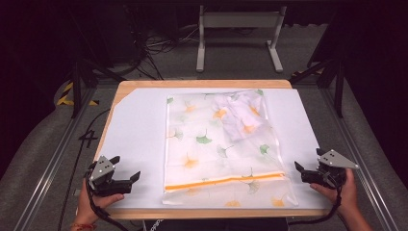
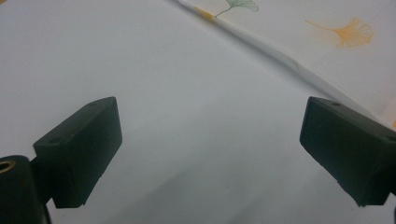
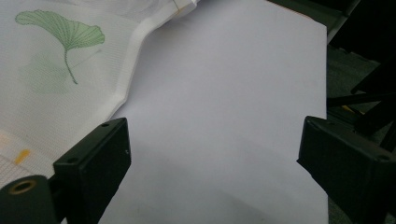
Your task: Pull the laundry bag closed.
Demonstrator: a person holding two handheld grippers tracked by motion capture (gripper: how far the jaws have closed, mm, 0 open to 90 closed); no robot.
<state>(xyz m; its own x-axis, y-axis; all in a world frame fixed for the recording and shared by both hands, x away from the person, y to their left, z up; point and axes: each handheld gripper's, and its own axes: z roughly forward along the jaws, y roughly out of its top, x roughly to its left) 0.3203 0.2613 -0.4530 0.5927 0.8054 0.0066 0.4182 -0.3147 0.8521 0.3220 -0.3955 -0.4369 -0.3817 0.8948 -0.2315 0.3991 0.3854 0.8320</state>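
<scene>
Both grippers wait at the near corners, left gripper [image 1: 126, 179] and right gripper [image 1: 304, 172], jaws spread wide, nothing held. Between them, mid-table on the white sheet [image 1: 132, 127], lies a ginkgo-print mesh laundry bag [image 1: 216, 149], flat, orange zipper [image 1: 223, 181] along its near edge. Inside, at the far right corner, sits a crumpled white garment [image 1: 239, 115]. Looks light, limp and floppy; best pinched at a hemmed corner.

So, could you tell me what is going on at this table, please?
A person holds a gripper in each hand at the near corners of a white mat. Between them lies a flat mesh bag printed with ginkgo leaves. The left gripper and right gripper are both open and hold nothing.
</scene>
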